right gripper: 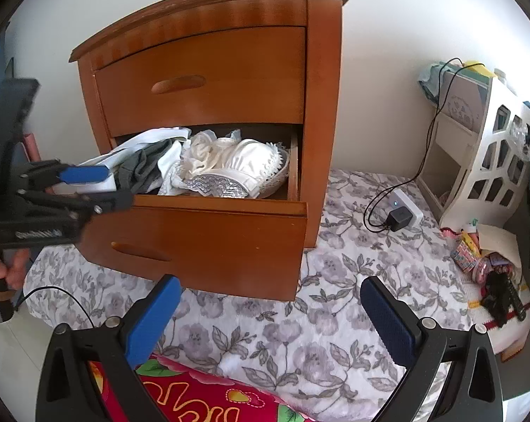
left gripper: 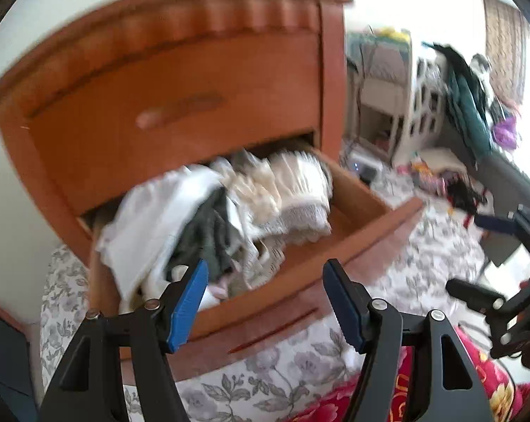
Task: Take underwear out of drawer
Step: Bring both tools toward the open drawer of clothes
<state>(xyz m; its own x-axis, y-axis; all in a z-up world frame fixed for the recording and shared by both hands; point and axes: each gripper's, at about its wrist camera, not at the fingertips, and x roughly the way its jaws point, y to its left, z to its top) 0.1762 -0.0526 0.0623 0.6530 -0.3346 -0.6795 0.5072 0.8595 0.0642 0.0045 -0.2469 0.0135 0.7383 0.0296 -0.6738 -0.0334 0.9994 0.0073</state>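
Left gripper (left gripper: 266, 270): jaws apart, nothing between the blue pads. It sits just in front of the open drawer (right gripper: 229, 207), aimed down at the near left corner of the clothes. From the right wrist view one pad overlaps the white garment (right gripper: 141, 144) at the left edge; I cannot tell whether it touches. Left wrist view is smeared, so contact is not readable there either.

Right gripper (right gripper: 270, 285): jaws wide apart, empty, hanging over the floral bedspread (right gripper: 300, 334), near side, well apart from the drawer.

Underwear (right gripper: 229, 165): all in the lower drawer of the wooden nightstand (right gripper: 201, 70), pulled out. Pale lacy pieces on the right, a grey garment (right gripper: 141, 168) and the white one on the left, heaped above the rim. Nothing lifted out yet, as I judge it.

Risks from here:
- Pieces are tangled and overlapping; a pinch on one fold will likely drag neighbours over the front edge
- The white garment already overhangs the left side; a brush from the lower finger could tip it out unheld
- Closing on a thin single layer or lace trim may slip on the lift
- Going in too low, the lower finger could strike the drawer front instead of clearing it
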